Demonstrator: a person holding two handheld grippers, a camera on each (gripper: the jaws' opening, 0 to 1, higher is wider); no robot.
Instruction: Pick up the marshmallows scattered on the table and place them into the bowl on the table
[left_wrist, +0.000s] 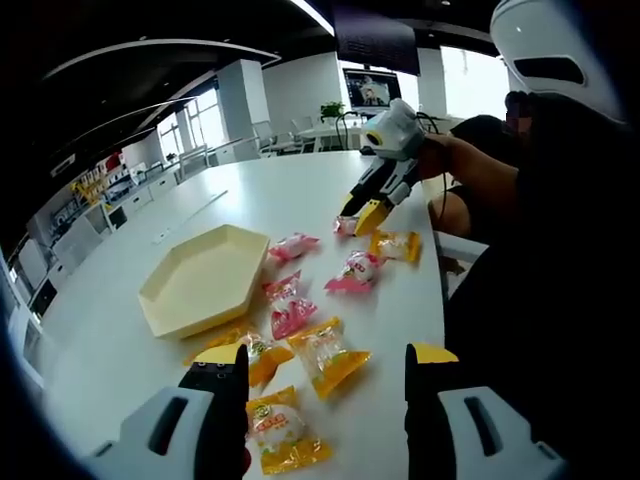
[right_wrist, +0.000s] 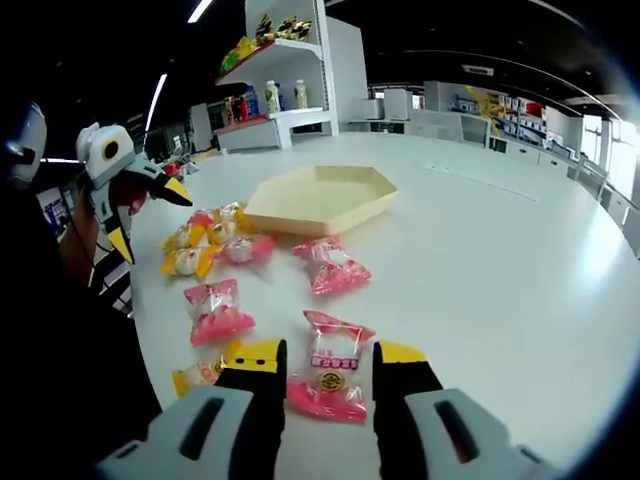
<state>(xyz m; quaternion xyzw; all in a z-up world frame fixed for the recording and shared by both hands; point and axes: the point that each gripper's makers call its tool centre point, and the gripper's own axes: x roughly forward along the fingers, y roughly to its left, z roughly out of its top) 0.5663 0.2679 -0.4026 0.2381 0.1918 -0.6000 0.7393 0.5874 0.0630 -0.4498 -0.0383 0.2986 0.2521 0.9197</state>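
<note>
A cream hexagonal bowl (left_wrist: 205, 280) (right_wrist: 320, 195) lies empty on the white table. Pink and yellow wrapped marshmallows are scattered beside it. My left gripper (left_wrist: 325, 370) is open low over the table, with a yellow marshmallow packet (left_wrist: 328, 357) between its jaws and another yellow packet (left_wrist: 275, 430) by the left jaw. My right gripper (right_wrist: 327, 368) is open but narrowed, its jaws either side of a pink marshmallow packet (right_wrist: 328, 375) that lies on the table. The right gripper (left_wrist: 362, 213) also appears in the left gripper view, tips down over that pink packet (left_wrist: 345, 226).
The left gripper (right_wrist: 148, 215) shows at the left of the right gripper view, jaws spread. More pink packets (right_wrist: 330, 268) (right_wrist: 215, 312) lie between the grippers and the bowl. A person in dark clothes stands at the table edge (left_wrist: 440, 300). Shelves (right_wrist: 280, 60) stand behind.
</note>
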